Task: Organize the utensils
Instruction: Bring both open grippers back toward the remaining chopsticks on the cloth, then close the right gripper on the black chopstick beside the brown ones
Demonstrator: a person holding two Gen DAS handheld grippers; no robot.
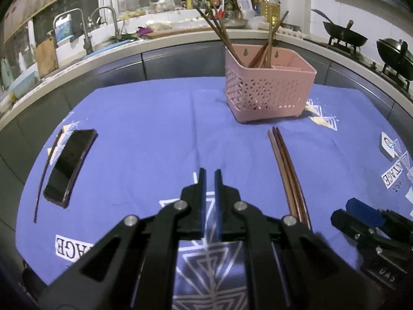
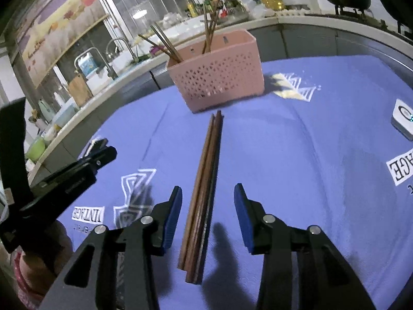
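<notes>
— Looking through my left wrist camera first: what sits around the pink basket (image 1: pixel 268 90)?
— It stands on the blue cloth (image 1: pixel 155 129), perforated plastic, with brown chopsticks leaning out of its back compartment. A bundle of loose chopsticks (image 1: pixel 286 170) lies flat on the near side of the basket, nothing across them. Far left of the basket I see a black phone (image 1: pixel 68 165) with one thin stick just beside it.
— And my left gripper (image 1: pixel 210 178)?
— Tilted down over the cloth, left of the bundle, its blue pads together on nothing. The right gripper (image 1: pixel 361 211) shows at the frame's edge, on the bundle's other side.
— Now the right wrist camera?
— The basket (image 2: pixel 219 80) is ahead, and the chopsticks (image 2: pixel 204 180) run from it towards me. My right gripper (image 2: pixel 207 214) tilts down with its jaws apart, the bundle's near end between the blue pads (image 2: pixel 174 214), untouched. The left gripper (image 2: pixel 99 149) is well left of the basket.
</notes>
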